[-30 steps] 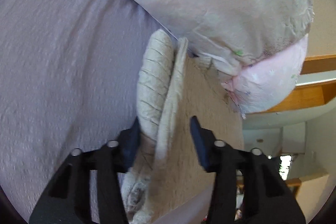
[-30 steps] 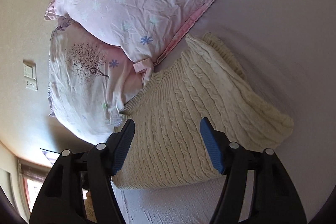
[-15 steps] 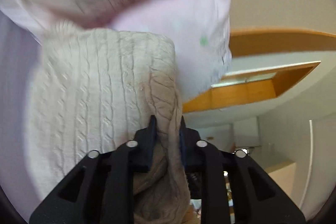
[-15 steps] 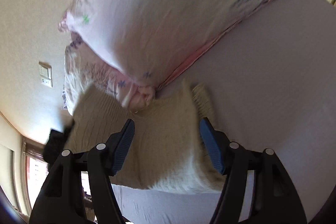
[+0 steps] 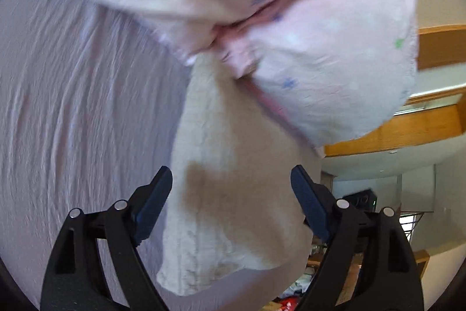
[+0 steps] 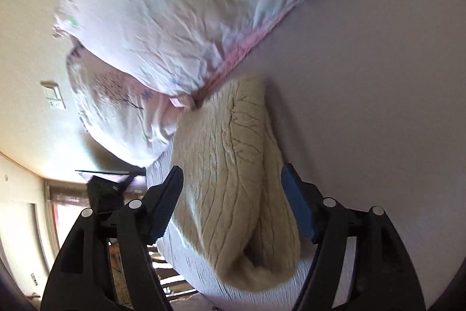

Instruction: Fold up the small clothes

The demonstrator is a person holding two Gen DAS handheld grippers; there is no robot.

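In the left wrist view, the left gripper (image 5: 231, 196) hangs with its jaws spread apart, holding nothing, over the cream cable-knit sweater (image 5: 230, 194) lying folded on the lilac bedsheet (image 5: 72, 121), its far end touching the pink floral pillows (image 5: 320, 77). In the right wrist view, the right gripper (image 6: 233, 201) is likewise spread wide, the sweater (image 6: 233, 179) between its fingers but unclamped, bunched beside the pillows (image 6: 163, 13).

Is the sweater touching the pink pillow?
Touching. In the right wrist view, the sweater's top edge tucks right under the pillow's pink seam, with no gap.
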